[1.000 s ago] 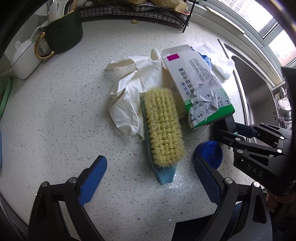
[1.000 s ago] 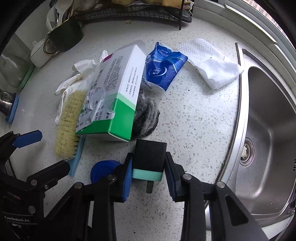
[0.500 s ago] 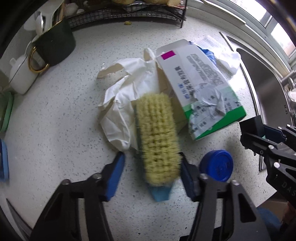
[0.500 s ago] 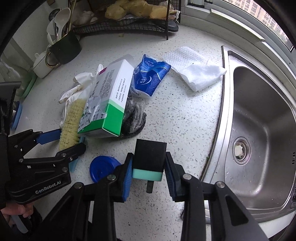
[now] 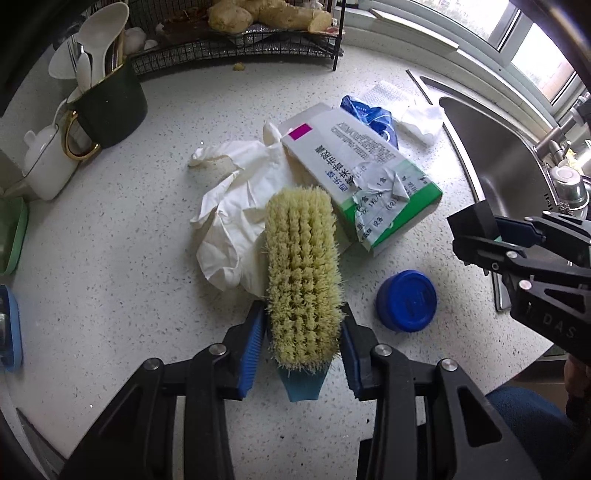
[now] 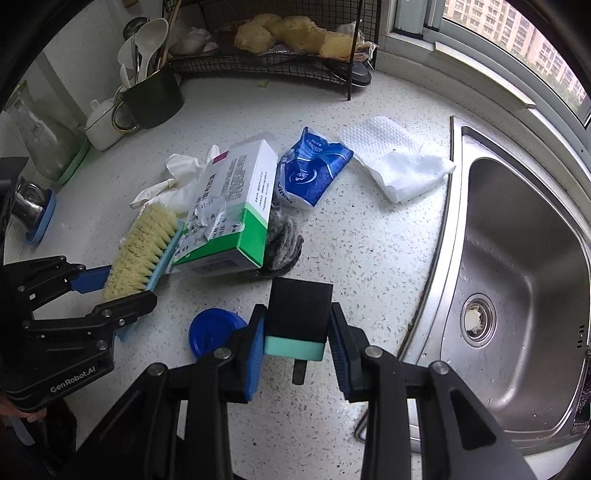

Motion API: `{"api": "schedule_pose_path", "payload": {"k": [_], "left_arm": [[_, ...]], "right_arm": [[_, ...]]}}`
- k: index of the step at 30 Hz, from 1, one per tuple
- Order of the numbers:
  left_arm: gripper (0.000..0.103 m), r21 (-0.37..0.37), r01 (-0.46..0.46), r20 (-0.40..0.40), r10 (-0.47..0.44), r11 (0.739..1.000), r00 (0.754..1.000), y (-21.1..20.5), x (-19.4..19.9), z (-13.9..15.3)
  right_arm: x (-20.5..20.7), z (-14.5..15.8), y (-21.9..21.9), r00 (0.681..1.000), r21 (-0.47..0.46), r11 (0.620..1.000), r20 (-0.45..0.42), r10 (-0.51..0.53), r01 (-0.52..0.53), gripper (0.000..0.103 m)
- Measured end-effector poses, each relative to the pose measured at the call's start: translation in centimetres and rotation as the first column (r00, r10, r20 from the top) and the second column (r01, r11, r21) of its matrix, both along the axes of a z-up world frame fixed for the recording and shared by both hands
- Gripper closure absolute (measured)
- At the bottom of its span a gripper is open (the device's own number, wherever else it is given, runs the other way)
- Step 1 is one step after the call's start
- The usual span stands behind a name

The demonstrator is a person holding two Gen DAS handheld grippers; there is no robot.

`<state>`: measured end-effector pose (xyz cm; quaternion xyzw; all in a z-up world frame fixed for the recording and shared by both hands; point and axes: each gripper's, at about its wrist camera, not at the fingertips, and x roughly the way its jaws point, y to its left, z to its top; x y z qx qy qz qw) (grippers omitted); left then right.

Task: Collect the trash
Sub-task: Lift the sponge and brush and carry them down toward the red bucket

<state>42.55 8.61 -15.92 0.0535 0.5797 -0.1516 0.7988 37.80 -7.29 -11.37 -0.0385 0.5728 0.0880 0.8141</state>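
Note:
My left gripper (image 5: 303,350) is shut on a yellow-bristled scrub brush (image 5: 301,277) with a blue back and holds it off the counter; it also shows in the right wrist view (image 6: 144,251). My right gripper (image 6: 297,339) is shut on a black and teal sponge block (image 6: 297,314). On the counter lie a white and green carton (image 5: 365,181), a white glove (image 5: 236,192), a blue lid (image 5: 406,299), a blue wrapper (image 6: 310,173), a white paper towel (image 6: 399,162) and a dark scouring pad (image 6: 284,243).
A steel sink (image 6: 517,288) lies to the right. A dark green mug with spoons (image 5: 107,99), a white teapot (image 5: 48,162) and a wire rack with food (image 5: 236,33) stand at the back. A green tray (image 5: 11,236) sits at the left edge.
My left gripper moved forward around the brush, shut on it and lifted it. My right gripper drew back with the sponge block still in it.

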Motion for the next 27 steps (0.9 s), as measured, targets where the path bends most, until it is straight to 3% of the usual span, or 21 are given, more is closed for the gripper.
{"api": "schedule_pose_path", "payload": {"k": [11, 17, 21, 27], "left_arm": [[0.068, -0.135, -0.006, 0.054, 0.013, 0.991, 0.998, 1.6, -1.8, 4.5], [0.068, -0.150, 0.048, 0.140, -0.027, 0.988, 0.990, 0.9, -3.6, 8.0], [0.067, -0.121, 0.069, 0.192, -0.045, 0.990, 0.980, 0.8, -4.5, 9.5], [0.067, -0.163, 0.100, 0.216, -0.063, 0.982, 0.974, 0.5, -4.7, 10.7]], "right_arm": [[-1.3, 1.6, 0.0, 0.996, 0.024, 0.996, 0.034, 0.081, -0.082, 0.073], [-2.3, 2.7, 0.1, 0.993, 0.061, 0.992, 0.059, 0.107, -0.110, 0.073], [-2.9, 3.4, 0.3, 0.988, 0.067, 0.989, 0.084, 0.128, -0.134, 0.073], [-3.2, 4.4, -0.1, 0.988, 0.100, 0.987, 0.101, 0.114, -0.124, 0.073]]}}
